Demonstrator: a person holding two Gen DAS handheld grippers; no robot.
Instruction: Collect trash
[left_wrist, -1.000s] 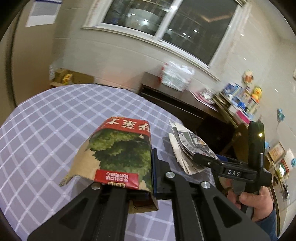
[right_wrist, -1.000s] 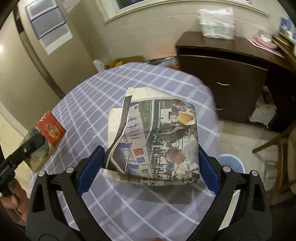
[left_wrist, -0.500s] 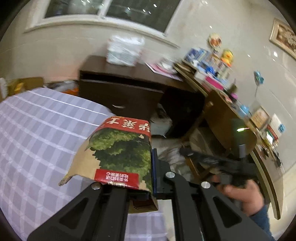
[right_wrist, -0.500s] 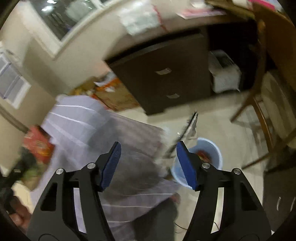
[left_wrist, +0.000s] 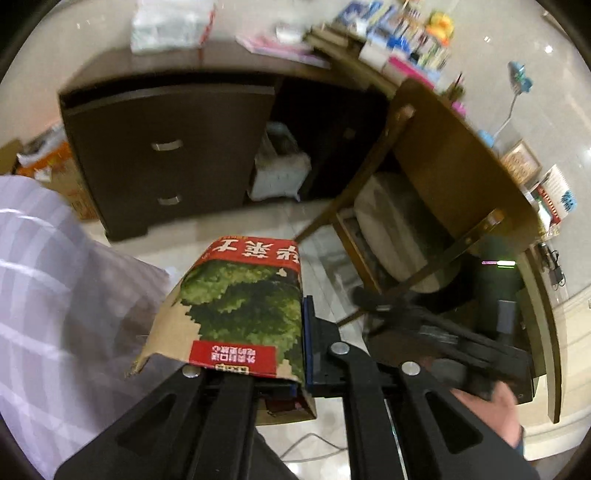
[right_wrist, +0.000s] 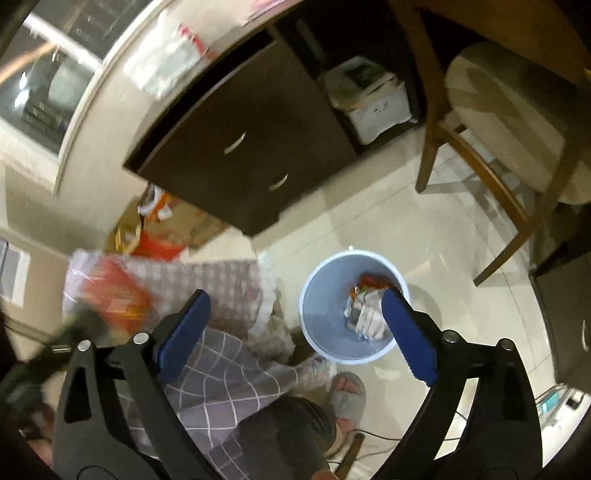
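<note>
my left gripper (left_wrist: 301, 332) is clamped on the carton (left_wrist: 247, 306), a torn cardboard piece with green and red print, held out past the edge of the checked tablecloth (left_wrist: 55, 295) and above the floor. my right gripper (right_wrist: 295, 325) is empty, and its jaws have just been opening, now standing wide with nothing between the blue pads (right_wrist: 408, 334). under them on the tile sits the bin (right_wrist: 317, 295), pale blue, with the folded newspaper (right_wrist: 364, 314) lying inside among other scraps. the bin stands just beside the hanging cloth, near the dark cabinet (right_wrist: 236, 147) and a chair (right_wrist: 509, 122). a slippered foot (right_wrist: 345, 391) shows below.
</note>
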